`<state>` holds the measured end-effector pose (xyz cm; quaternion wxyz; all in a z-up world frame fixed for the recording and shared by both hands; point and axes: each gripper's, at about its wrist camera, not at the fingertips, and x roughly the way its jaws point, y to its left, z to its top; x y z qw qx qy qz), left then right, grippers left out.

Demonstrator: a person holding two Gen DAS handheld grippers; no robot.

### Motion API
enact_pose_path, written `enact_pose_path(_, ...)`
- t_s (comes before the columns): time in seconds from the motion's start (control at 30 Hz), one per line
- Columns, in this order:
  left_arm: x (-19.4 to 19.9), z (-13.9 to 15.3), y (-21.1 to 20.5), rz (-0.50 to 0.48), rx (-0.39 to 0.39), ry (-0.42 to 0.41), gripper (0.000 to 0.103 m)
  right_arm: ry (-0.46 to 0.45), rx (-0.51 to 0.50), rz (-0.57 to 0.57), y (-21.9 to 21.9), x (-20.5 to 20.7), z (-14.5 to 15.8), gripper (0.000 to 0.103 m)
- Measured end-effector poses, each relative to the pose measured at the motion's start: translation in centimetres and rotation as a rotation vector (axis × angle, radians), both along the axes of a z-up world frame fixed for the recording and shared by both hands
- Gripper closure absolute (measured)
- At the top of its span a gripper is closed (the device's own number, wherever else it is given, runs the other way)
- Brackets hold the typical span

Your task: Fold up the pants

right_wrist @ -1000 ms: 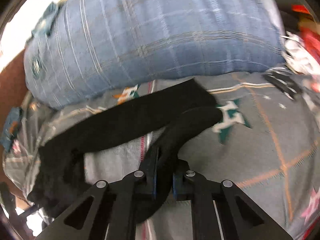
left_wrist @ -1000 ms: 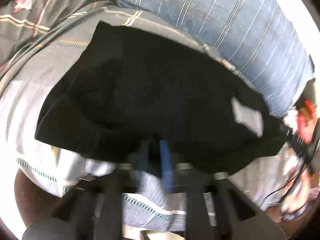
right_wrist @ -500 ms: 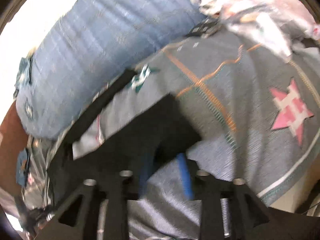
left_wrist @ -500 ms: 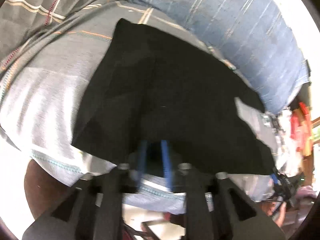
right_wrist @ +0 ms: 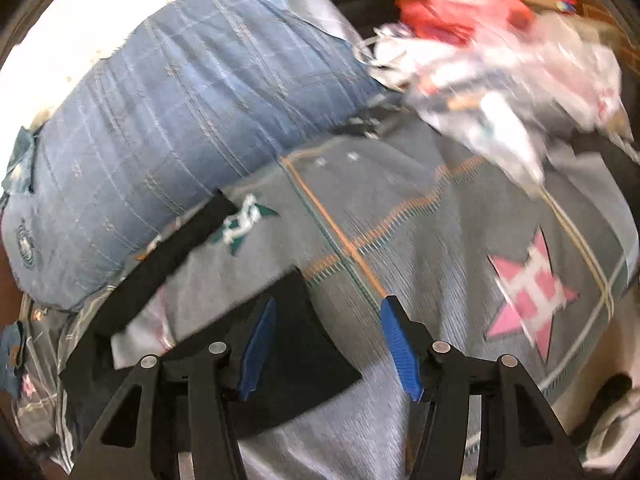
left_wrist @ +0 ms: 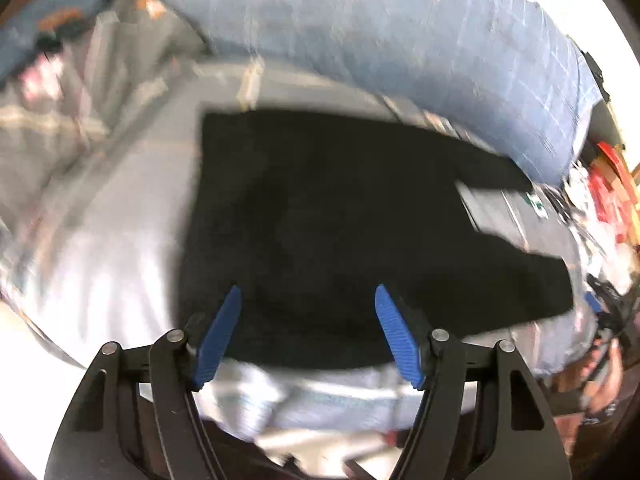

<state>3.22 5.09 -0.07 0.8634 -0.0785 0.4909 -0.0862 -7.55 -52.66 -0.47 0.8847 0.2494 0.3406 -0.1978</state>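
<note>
The left tool (left_wrist: 308, 330) is standing wide, its 2 blue pads (left_wrist: 218, 340) apart with nothing pressed between them — its jaws have just been opening, and the black pants (left_wrist: 332, 232) are lying flat under and beyond the fingertips rather than in a grip. The right tool (right_wrist: 326, 344) is likewise parting, jaws having just been opening; a corner of a pant leg (right_wrist: 296, 356) is lying between its pads but neither pad is pinching it. That reads as a release: the cloth looks set down spread out on the bed's patterned grey cover (right_wrist: 460, 232) so a fold can be started from a flat shape. The 2 legs are stretching toward the right, one running along the blue checked pillow (right_wrist: 180, 120), a gap of cover showing between them. Both tools are pointing steeply down at the bed — the left one hanging over the waist end, the right over a leg end.
</note>
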Motion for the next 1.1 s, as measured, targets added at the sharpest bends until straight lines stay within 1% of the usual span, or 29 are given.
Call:
enact_pose_path(0.03,1.0,0.6,1.3,0.031,0.012,-0.01,0.033,-0.002,-0.001,0.021,0.1,0.7,0.4,0.046)
enact_pose_path(0.07,1.9,0.7,2.1,0.05,0.003,0.0,0.033,-0.003,0.003,0.053,0.3,1.7,0.8,0.046)
enact_pose_path(0.1,2.5,0.8,3.3,0.066,-0.021,0.021,0.033,-0.002,0.009,0.077,0.5,2.6,1.0,0.046)
enact_pose_path(0.13,4.1,0.6,4.4,0.084,-0.064,0.062,0.033,0.004,0.026,0.115,0.8,3.9,1.2,0.046)
enact_pose_path(0.2,6.4,-0.2,5.7,0.116,-0.112,0.133,0.032,0.019,0.065,0.203,1.5,7.3,1.4,0.046)
enact_pose_path(0.23,7.9,-0.9,6.3,0.124,-0.143,0.181,0.032,0.03,0.056,0.234,2.0,8.7,1.5,0.046)
enact_pose_path(0.27,9.3,-1.3,6.2,0.129,-0.162,0.213,0.032,0.044,0.041,0.264,2.5,10.1,1.7,0.046)
enact_pose_path(0.3,10.3,-1.8,6.2,0.127,-0.178,0.244,0.032,0.059,0.024,0.305,2.9,12.5,2.0,0.046)
enact_pose_path(0.37,13.0,-3.3,6.3,0.147,-0.201,0.322,0.032,0.077,0.013,0.349,3.5,16.0,2.2,0.046)
enact_pose_path(0.5,16.4,-4.4,6.7,0.189,-0.236,0.375,0.032,0.154,-0.049,0.385,3.9,23.2,1.1,0.045)
enact_pose_path(0.57,17.8,-4.3,7.2,0.212,-0.248,0.374,0.032,0.207,-0.079,0.386,3.8,26.4,-0.1,0.045)
enact_pose_path(0.63,19.3,-4.2,8.0,0.243,-0.257,0.371,0.032,0.25,-0.084,0.391,3.6,29.2,-1.5,0.045)
enact_pose_path(0.7,20.3,-4.4,8.7,0.259,-0.259,0.37,0.032,0.286,-0.073,0.386,3.2,31.2,-2.9,0.045)
enact_pose_path(0.73,20.8,-4.7,9.0,0.26,-0.255,0.379,0.03,0.294,-0.064,0.391,3.1,31.9,-3.5,0.045)
enact_pose_path(0.8,21.7,-5.9,8.8,0.242,-0.249,0.426,0.029,0.327,-0.04,0.415,3.1,33.3,-4.8,0.045)
enact_pose_path(0.83,22.2,-6.2,8.7,0.233,-0.249,0.443,0.029,0.338,-0.049,0.428,3.3,33.7,-5.3,0.045)
enact_pose_path(0.87,22.4,-6.8,8.3,0.218,-0.243,0.46,0.029,0.328,-0.082,0.441,3.7,33.8,-5.3,0.046)
enact_pose_path(0.9,22.6,-6.9,7.8,0.212,-0.226,0.452,0.028,0.327,-0.122,0.48,4.4,33.9,-5.3,0.049)
enact_pose_path(0.93,22.7,-6.6,7.1,0.2,-0.202,0.413,0.028,0.337,-0.147,0.499,4.9,33.9,-5.3,0.071)
enact_pose_path(0.97,22.6,-6.2,6.5,0.179,-0.206,0.378,0.029,0.362,-0.227,0.5,5.7,33.8,-5.3,0.092)
enact_pose_path(1.0,22.6,-5.8,6.0,0.159,-0.215,0.354,0.037,0.37,-0.279,0.509,6.2,33.6,-5.2,0.095)
enact_pose_path(1.03,22.6,-5.4,5.3,0.14,-0.208,0.329,0.069,0.368,-0.313,0.529,6.7,33.2,-5.0,0.096)
enact_pose_path(1.07,22.7,-5.2,4.7,0.129,-0.174,0.317,0.091,0.359,-0.361,0.531,7.2,32.6,-4.5,0.096)
enact_pose_path(1.1,22.5,-4.9,4.2,0.123,-0.128,0.3,0.091,0.345,-0.382,0.524,7.4,32.1,-4.1,0.097)
